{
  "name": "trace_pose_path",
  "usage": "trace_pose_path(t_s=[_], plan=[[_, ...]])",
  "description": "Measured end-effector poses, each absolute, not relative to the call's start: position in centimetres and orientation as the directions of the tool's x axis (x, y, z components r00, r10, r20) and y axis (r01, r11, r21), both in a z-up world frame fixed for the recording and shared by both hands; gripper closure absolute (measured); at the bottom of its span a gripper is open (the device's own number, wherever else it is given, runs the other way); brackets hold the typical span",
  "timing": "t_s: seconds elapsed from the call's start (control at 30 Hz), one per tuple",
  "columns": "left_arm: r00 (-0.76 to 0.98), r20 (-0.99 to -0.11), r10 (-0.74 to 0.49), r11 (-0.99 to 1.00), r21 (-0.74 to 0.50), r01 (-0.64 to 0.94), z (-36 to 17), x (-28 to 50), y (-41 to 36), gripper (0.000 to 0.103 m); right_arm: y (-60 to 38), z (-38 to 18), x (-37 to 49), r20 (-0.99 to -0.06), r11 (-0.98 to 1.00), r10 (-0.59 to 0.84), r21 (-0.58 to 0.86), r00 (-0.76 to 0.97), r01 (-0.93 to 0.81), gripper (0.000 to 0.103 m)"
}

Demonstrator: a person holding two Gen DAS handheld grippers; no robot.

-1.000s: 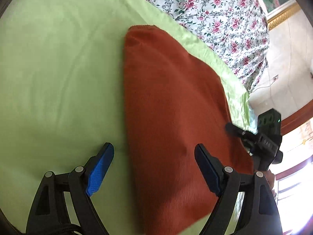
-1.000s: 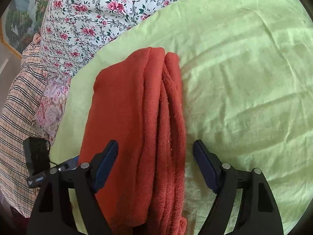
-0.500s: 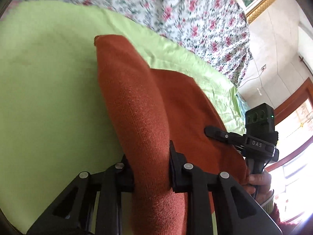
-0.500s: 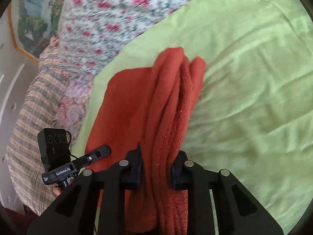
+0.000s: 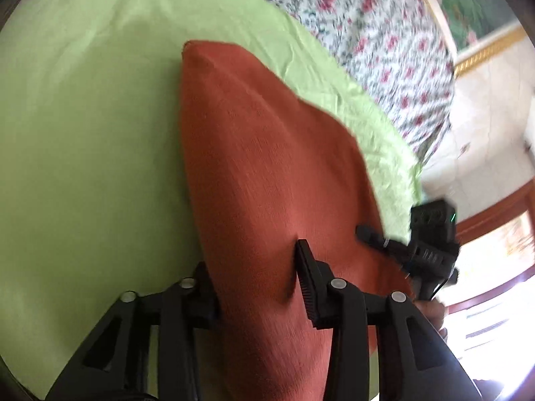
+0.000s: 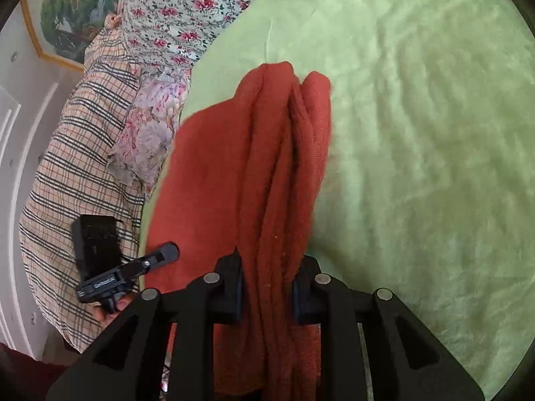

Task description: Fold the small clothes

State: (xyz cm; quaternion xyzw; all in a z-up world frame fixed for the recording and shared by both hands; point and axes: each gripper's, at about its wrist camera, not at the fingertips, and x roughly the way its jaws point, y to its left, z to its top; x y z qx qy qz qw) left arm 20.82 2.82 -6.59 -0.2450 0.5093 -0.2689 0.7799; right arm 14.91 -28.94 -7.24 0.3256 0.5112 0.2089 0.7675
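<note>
Gripping one edge of a rust-red knit garment [image 6: 214, 173] lying on a green sheet [image 6: 418, 140]: left gripper [image 5: 255, 287] and right gripper [image 6: 267, 287] each clamped on bunched layers. Mid-fold, likely; next, carrying the pinched edge across evenly, then letting go.

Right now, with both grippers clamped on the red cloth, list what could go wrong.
1. The right gripper pinches several stacked layers of the red cloth; the outer ones may slip out and undo the fold.
2. The left gripper holds one thick bunched edge, so uneven pulling could skew the fold.
3. The cloth lies near the green sheet's edge; dragging it sideways might pull it off.
</note>
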Motion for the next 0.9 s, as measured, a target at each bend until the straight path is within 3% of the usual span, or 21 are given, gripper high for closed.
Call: trace_pose_path(t_s=[0.2,0.23,0.3,0.5,0.7,0.9], plan=[[0.371,-0.663,-0.650,0.743,-0.658,0.126,-5.6,27.1,3.8,0.054,-28.9,-6.6,14.6,-0.674,0.727,0.628,0.686,0.389,0.013,0.074],[0.387,-0.679,-0.623,0.764,-0.634,0.117,-5.4,28.7,3.8,0.055,-28.9,-6.6,14.6,-0.674,0.727,0.628,0.686,0.389,0.013,0.073],[0.413,-0.707,-0.575,0.798,-0.595,0.093,-5.0,30.8,3.8,0.066,-29.1,-5.8,14.0,-0.687,0.748,0.601,0.663,0.409,0.014,0.073],[0.502,-0.723,-0.475,0.849,-0.526,0.045,-2.5,34.5,5.5,0.069,-30.0,-3.4,12.6,-0.713,0.804,0.519,0.595,0.471,0.016,0.072],[0.546,-0.711,-0.443,0.875,-0.475,0.091,0.1,28.6,5.7,0.065,-29.9,-1.1,12.6,-0.680,0.803,0.516,0.595,0.521,-0.019,0.072],[0.538,-0.723,-0.432,0.900,-0.379,0.215,0.8,17.6,3.0,0.059,-28.6,-1.3,13.4,-0.697,0.817,0.515,0.575,0.499,-0.040,0.072]])
